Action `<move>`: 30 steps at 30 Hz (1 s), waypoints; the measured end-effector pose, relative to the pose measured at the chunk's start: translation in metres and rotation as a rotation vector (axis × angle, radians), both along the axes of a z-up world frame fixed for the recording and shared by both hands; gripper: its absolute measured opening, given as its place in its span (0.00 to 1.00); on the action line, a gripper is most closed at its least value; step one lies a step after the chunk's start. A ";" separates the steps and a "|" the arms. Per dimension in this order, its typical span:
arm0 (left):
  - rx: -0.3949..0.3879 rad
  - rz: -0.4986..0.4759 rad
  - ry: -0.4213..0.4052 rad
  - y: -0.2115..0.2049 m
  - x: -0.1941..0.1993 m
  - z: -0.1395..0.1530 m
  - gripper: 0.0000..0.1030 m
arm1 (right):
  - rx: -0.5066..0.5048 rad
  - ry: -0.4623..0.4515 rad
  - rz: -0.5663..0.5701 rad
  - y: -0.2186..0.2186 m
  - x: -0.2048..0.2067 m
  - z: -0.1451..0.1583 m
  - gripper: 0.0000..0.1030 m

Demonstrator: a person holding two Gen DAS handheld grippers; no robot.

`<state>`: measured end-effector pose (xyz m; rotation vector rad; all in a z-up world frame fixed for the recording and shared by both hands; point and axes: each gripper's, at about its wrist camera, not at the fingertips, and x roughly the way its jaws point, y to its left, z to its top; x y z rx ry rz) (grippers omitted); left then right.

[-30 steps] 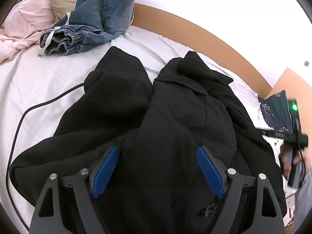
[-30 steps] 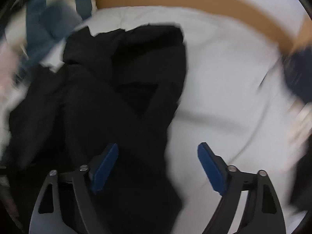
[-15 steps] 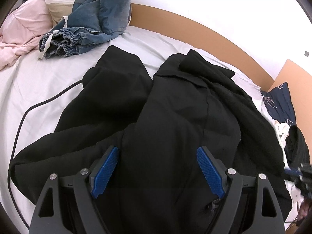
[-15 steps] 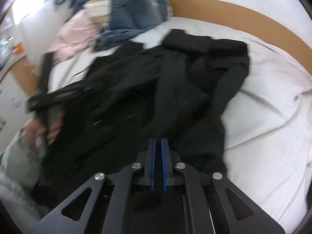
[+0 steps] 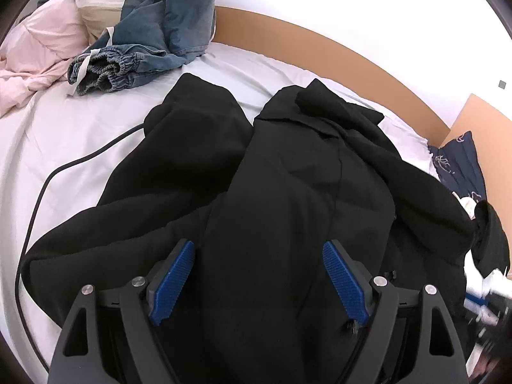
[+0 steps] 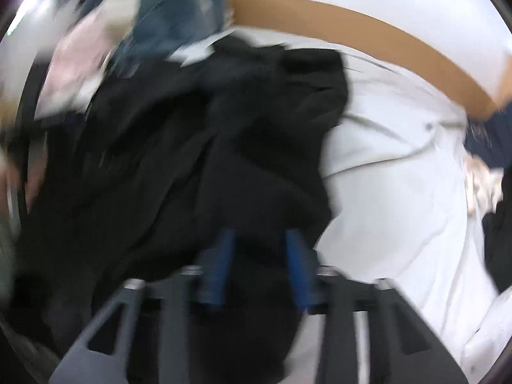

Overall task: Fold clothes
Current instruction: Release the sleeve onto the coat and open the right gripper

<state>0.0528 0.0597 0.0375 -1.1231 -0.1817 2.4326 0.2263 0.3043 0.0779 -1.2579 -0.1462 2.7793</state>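
Observation:
A black coat lies crumpled on the white bed sheet, its collar toward the headboard. My left gripper hovers open over the coat's near part, with fabric under both blue pads and nothing pinched. The right wrist view is blurred by motion. In it the right gripper is at the coat's right edge, its blue fingers partly apart with dark cloth showing between and beneath them. I cannot tell whether that cloth is gripped.
Blue jeans and a pink garment are heaped at the far left. A black cable runs across the sheet on the left. A brown headboard borders the far side. Navy cloth and another dark item lie at the right.
The right gripper, shut half a second ago, now has its fingers parted and has swung in fast over the coat's right edge. The left gripper has stayed open and almost still.

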 end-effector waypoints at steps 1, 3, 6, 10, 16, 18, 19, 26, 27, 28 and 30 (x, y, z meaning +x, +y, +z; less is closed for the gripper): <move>-0.005 -0.003 0.003 0.000 0.001 0.000 0.81 | 0.032 -0.007 0.017 -0.008 0.004 -0.006 0.08; -0.010 -0.009 0.003 0.000 0.004 -0.001 0.81 | 0.094 -0.021 0.049 -0.023 0.014 -0.019 0.01; -0.021 -0.027 0.003 0.000 0.007 -0.003 0.81 | 0.076 -0.018 0.022 -0.010 0.040 -0.015 0.00; -0.041 -0.048 0.006 0.001 0.012 -0.005 0.81 | 0.051 -0.013 -0.015 0.008 0.075 -0.009 0.01; -0.074 -0.065 0.038 0.003 0.026 -0.005 0.82 | -0.087 0.135 -0.072 0.018 0.048 0.025 0.65; -0.076 -0.065 0.046 0.002 0.027 -0.005 0.82 | -0.007 0.124 -0.071 0.005 0.023 0.016 0.64; -0.068 -0.064 0.048 0.001 0.027 -0.005 0.82 | 0.010 0.092 -0.081 0.004 0.014 0.006 0.58; -0.030 -0.065 0.041 -0.004 0.027 -0.005 0.82 | 0.067 0.042 -0.110 -0.008 0.008 -0.024 0.03; -0.034 -0.067 0.042 -0.003 0.027 -0.005 0.82 | 0.053 0.132 -0.092 -0.012 0.024 -0.008 0.02; -0.039 -0.070 0.046 -0.002 0.028 -0.005 0.82 | 0.040 0.220 -0.074 -0.016 0.040 0.009 0.02; -0.042 -0.078 0.054 -0.002 0.029 -0.004 0.82 | 0.039 0.277 -0.051 -0.020 0.058 0.029 0.02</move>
